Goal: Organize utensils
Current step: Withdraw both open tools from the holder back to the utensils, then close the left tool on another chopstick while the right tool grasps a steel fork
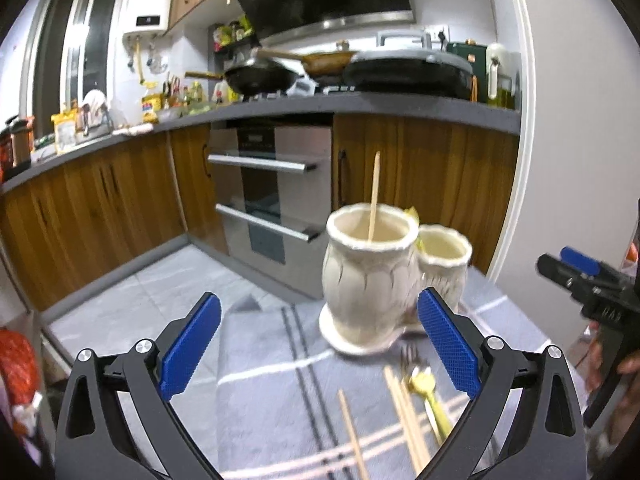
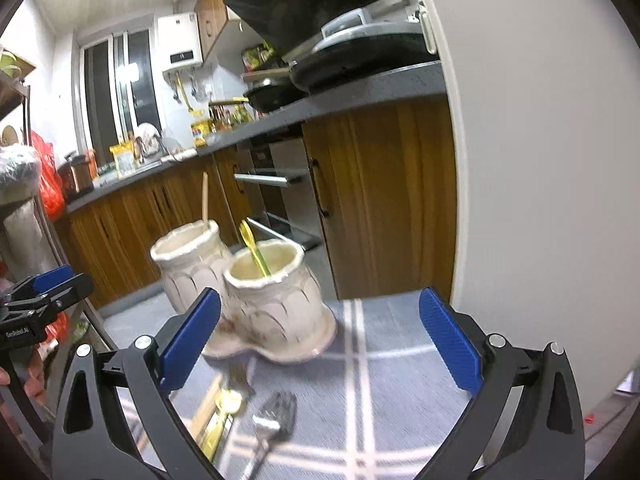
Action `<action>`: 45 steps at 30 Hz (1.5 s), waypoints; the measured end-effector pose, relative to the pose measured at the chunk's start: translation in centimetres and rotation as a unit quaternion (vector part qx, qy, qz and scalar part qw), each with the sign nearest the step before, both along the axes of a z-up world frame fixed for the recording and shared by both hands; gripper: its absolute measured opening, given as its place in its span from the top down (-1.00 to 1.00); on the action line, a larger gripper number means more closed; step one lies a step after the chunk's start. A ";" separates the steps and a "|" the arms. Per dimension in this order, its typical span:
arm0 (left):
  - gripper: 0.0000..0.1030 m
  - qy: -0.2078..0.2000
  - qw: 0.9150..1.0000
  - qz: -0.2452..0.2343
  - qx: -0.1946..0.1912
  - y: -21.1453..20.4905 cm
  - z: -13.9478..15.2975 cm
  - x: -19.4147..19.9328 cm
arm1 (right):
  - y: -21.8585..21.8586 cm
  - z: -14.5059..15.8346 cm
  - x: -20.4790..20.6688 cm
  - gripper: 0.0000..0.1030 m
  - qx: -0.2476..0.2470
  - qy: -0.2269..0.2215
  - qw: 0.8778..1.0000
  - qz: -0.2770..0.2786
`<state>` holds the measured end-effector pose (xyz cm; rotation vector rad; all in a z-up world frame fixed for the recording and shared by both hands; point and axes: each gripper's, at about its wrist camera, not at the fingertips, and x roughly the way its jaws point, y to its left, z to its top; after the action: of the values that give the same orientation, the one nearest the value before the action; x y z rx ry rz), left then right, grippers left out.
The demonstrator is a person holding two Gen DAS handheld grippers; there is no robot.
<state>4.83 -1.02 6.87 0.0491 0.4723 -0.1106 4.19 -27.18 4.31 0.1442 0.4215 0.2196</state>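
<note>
A cream twin-pot ceramic holder stands on the grey checked cloth. Its left pot [image 1: 368, 280] [image 2: 192, 264] holds one wooden chopstick [image 1: 375, 196] [image 2: 205, 200]. Its right pot [image 1: 444, 264] [image 2: 276, 292] holds a yellow fork [image 2: 254, 252]. In front of the holder lie loose chopsticks [image 1: 404, 412] [image 2: 208, 400], a yellow fork [image 1: 428, 392] and a metal fork [image 2: 268, 424]. My left gripper [image 1: 320, 312] is open and empty, short of the holder. My right gripper [image 2: 320, 308] is also open and empty, above the loose utensils. Each gripper shows at the edge of the other's view.
The cloth [image 1: 260, 360] covers a small table whose far edge drops to the tiled floor [image 1: 160, 292]. Beyond are wooden cabinets [image 1: 100, 208], an oven [image 1: 272, 192] and a counter with pans [image 1: 260, 76]. A white wall [image 2: 520, 160] rises close on the right.
</note>
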 end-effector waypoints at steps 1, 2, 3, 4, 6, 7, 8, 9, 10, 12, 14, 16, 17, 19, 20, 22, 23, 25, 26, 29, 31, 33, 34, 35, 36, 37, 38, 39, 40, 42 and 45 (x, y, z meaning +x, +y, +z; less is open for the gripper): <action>-0.90 0.006 1.000 0.002 -0.003 0.3 -0.3 -0.1 | -0.2 -0.2 -0.1 -0.91 -0.006 0.008 1.000 -0.002; -0.90 0.015 1.000 0.005 -0.007 0.7 -0.8 -0.2 | -0.2 -0.4 -0.3 -0.91 -0.010 0.013 1.000 -0.003; -0.90 0.020 1.000 0.007 -0.009 1.1 -1.1 -0.3 | -0.3 -0.7 -0.4 -0.91 -0.014 0.021 1.000 -0.003; -0.90 0.027 1.000 0.010 -0.012 1.4 -1.6 -0.5 | -0.4 -1.0 -0.6 -0.91 -0.016 0.026 1.000 -0.004; -0.90 0.038 0.999 0.014 -0.011 2.0 -2.4 -0.8 | -0.5 -1.5 -0.8 -0.91 -0.020 0.040 0.999 -0.003; -0.90 0.045 0.999 0.016 -0.008 2.2 -2.8 -1.0 | -0.5 -1.7 -0.8 -0.91 -0.022 0.047 0.999 -0.002; -0.90 0.051 0.999 0.016 -0.007 2.3 -3.3 -1.1 | -0.5 -2.0 -0.9 -0.91 -0.024 0.055 0.998 0.000; -0.90 0.055 0.998 0.016 -0.007 2.4 -3.5 -1.2 | -0.4 -2.2 -1.0 -0.91 -0.025 0.060 0.998 0.002; -0.90 0.066 0.998 0.014 -0.006 2.5 -4.1 -1.3 | -0.2 -2.5 -1.1 -0.91 -0.028 0.066 0.997 0.005; -0.90 0.079 0.997 0.008 -0.004 2.5 -4.9 -1.5 | 0.3 -3.1 -1.3 -0.91 -0.037 0.080 0.996 0.013; -0.90 0.099 0.995 0.002 0.004 2.3 -6.1 -1.6 | 1.0 -3.9 -1.4 -0.91 -0.044 0.098 0.994 0.023; -0.90 0.115 0.993 -0.007 0.006 2.0 -7.1 -1.8 | 1.5 -4.6 -1.3 -0.91 -0.047 0.119 0.991 0.031; -0.90 0.124 0.992 -0.013 0.005 1.9 -7.6 -1.8 | 1.8 -5.1 -1.2 -0.91 -0.050 0.131 0.990 0.035; -0.90 0.138 0.990 -0.022 0.009 1.5 -8.2 -1.9 | 2.5 -5.9 -1.1 -0.91 -0.057 0.150 0.986 0.040; -0.90 0.144 0.989 -0.026 0.009 1.3 -8.5 -2.0 | 2.9 -6.4 -1.0 -0.91 -0.063 0.161 0.984 0.044; -0.90 0.159 0.987 -0.035 0.010 0.7 -9.1 -1.9 | 3.5 -7.1 -0.9 -0.91 -0.066 0.178 0.980 0.052; -0.90 0.166 0.985 -0.038 0.012 0.5 -9.3 -1.9 | 3.8 -7.5 -0.9 -0.90 -0.066 0.186 0.979 0.058; -0.90 0.174 0.984 -0.042 0.018 0.1 -9.8 -1.8 | 4.4 -7.8 -0.8 -0.89 -0.070 0.194 0.976 0.063; -0.90 0.177 0.983 -0.041 0.021 -0.1 -10.0 -1.8 | 4.7 -8.1 -0.7 -0.89 -0.076 0.198 0.975 0.063; -0.86 0.188 0.981 -0.042 0.021 -0.3 -10.3 -1.6 | 5.3 -8.6 -0.5 -0.83 -0.089 0.202 0.973 0.063; -0.85 0.192 0.980 -0.038 0.025 -0.4 -10.6 -1.5 | 5.6 -8.8 -0.4 -0.67 -0.099 0.208 0.971 0.061; -0.83 0.196 0.980 -0.035 0.028 -0.4 -10.7 -1.4 | 5.6 -9.0 -0.4 -0.56 -0.100 0.212 0.970 0.063; -0.73 0.197 0.979 -0.036 0.028 -0.5 -10.8 -1.5 | 5.7 -9.1 -0.4 -0.47 -0.100 0.214 0.969 0.065; -0.56 0.201 0.978 -0.039 0.028 -0.5 -10.8 -1.4 | 5.8 -9.2 -0.3 -0.42 -0.100 0.217 0.969 0.068; -0.49 0.205 0.977 -0.041 0.029 -0.6 -10.9 -1.3 | 5.9 -9.3 -0.3 -0.34 -0.100 0.218 0.968 0.070; -0.37 0.211 0.976 -0.043 0.029 -0.7 -11.1 -1.2 | 6.1 -9.3 -0.3 -0.25 -0.101 0.219 0.968 0.072; -0.24 0.214 0.975 -0.046 0.028 -0.8 -11.2 -1.1 | 6.2 -9.3 -0.3 -0.22 -0.102 0.220 0.967 0.074; -0.18 0.216 0.975 -0.049 0.028 -0.9 -11.2 -1.1 | 6.4 -9.3 -0.3 -0.16 -0.105 0.220 0.967 0.076; -0.03 0.219 0.974 -0.052 0.031 -1.1 -11.4 -1.1 | 6.6 -9.2 -0.3 -0.09 -0.106 0.220 0.966 0.078; 0.17 0.224 0.972 -0.056 0.035 -1.5 -11.6 -1.1 | 7.0 -9.3 -0.2 -0.01 -0.108 0.222 0.965 0.083; 0.36 0.225 0.972 -0.058 0.046 -1.9 -11.8 -1.0 | 7.4 -9.6 0.2 0.23 -0.102 0.231 0.963 0.090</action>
<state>3.84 -2.96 -4.90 0.1452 0.9280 -0.2169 4.35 -19.78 -5.28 -0.0497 0.9218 0.3199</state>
